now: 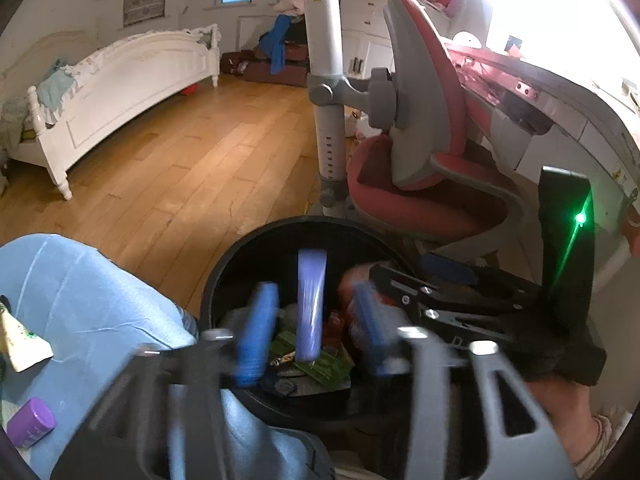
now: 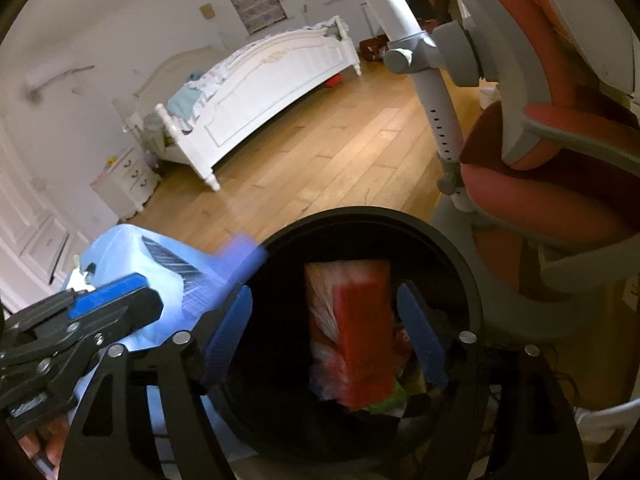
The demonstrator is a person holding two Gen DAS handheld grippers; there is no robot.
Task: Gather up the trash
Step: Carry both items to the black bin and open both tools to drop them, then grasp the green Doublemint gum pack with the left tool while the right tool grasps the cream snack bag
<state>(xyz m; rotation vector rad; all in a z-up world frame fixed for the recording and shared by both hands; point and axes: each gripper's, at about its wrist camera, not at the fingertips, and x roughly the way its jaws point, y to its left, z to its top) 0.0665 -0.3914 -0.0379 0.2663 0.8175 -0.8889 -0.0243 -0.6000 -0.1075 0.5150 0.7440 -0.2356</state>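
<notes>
Both grippers hang over the bin (image 1: 224,280). Left gripper (image 1: 310,330) spread, a blurred purple strip (image 1: 311,304) between its fingers, seemingly loose. Right gripper (image 2: 326,340) spread, a red packet (image 2: 360,332) between its fingers, inside the bin.

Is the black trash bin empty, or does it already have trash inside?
Not empty. The black trash bin holds green wrappers at the bottom; a red package is over its opening in the right wrist view.
</notes>
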